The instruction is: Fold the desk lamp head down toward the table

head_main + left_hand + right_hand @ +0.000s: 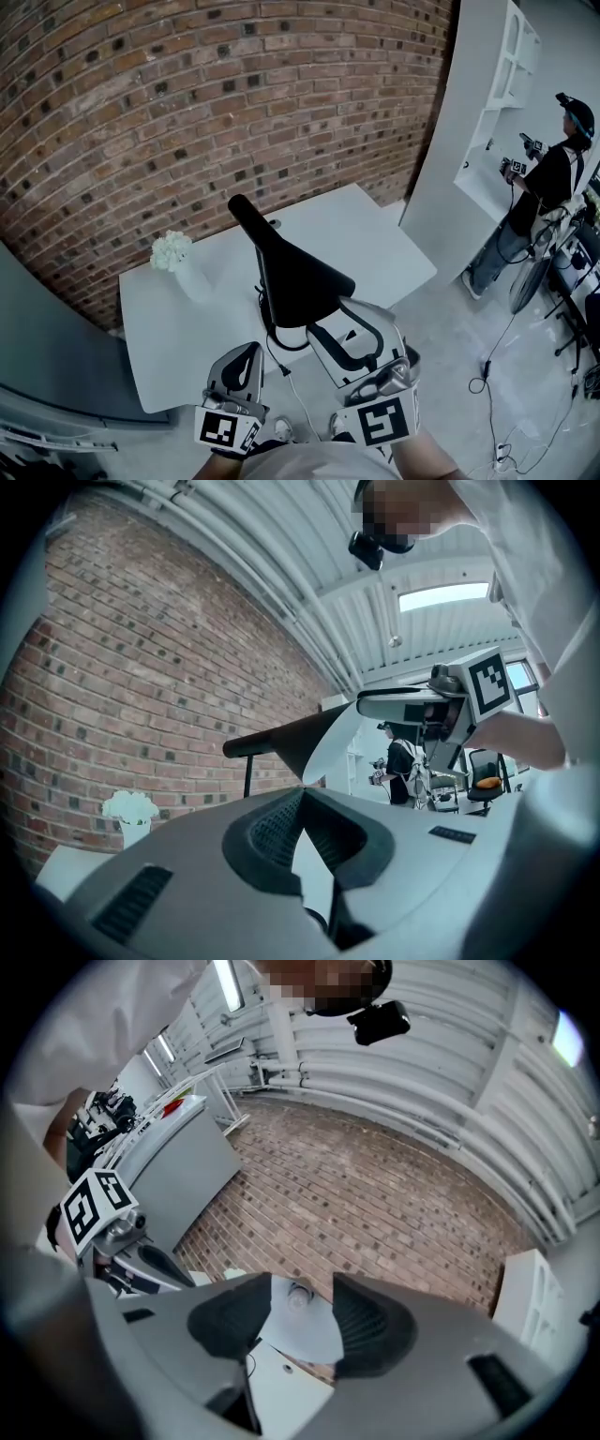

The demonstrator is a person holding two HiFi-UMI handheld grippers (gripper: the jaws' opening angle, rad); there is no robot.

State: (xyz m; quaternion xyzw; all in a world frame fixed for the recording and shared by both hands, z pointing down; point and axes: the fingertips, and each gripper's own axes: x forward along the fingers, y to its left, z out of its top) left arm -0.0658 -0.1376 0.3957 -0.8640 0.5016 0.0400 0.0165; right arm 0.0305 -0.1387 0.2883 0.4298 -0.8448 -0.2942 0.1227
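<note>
Your right tool (302,1312) stands wide, with the lamp head (291,272) straight ahead of its jaws. The head's pale inner face and bulb show in the gap but neither pad presses on it, so I judge you are lined up on the wide end, where you get most leverage to swing it down. The head is raised and tilted over the white worktop (375,244), while your left tool (300,803), closed on nothing, waits low at the near edge, probably free to steady the lamp.

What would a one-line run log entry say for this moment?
lamp head: raised above table | left gripper: shut, empty | right gripper: open, facing lamp head's underside, no grip
</note>
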